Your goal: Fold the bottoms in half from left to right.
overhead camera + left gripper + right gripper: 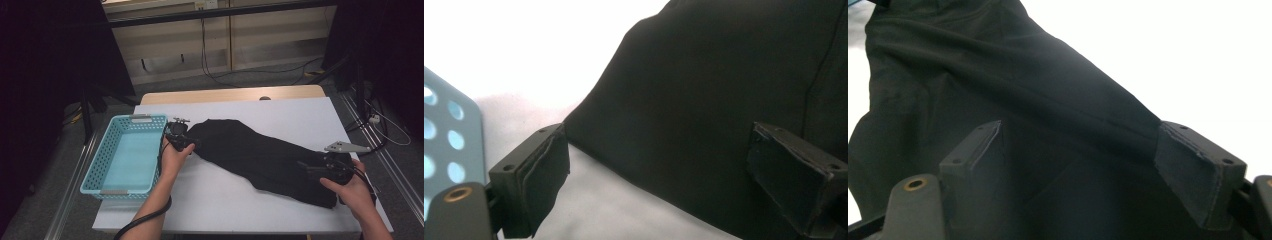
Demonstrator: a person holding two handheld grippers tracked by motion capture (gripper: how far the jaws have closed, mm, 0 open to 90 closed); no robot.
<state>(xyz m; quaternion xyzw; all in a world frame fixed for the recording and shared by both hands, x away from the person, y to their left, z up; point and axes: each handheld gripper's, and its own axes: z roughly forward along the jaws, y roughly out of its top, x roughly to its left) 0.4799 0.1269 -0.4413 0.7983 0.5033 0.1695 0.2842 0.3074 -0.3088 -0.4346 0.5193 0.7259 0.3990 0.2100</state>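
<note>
Lying on one table [280, 107]: one black garment [260, 157], one basket [125, 155].

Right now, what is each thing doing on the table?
Cloth: lying spread out flat, slanting across the table.
Basket: upright, empty, beside the cloth.
Left gripper: jaws open over the cloth's edge.
Right gripper: jaws open around the cloth's other end.
</note>
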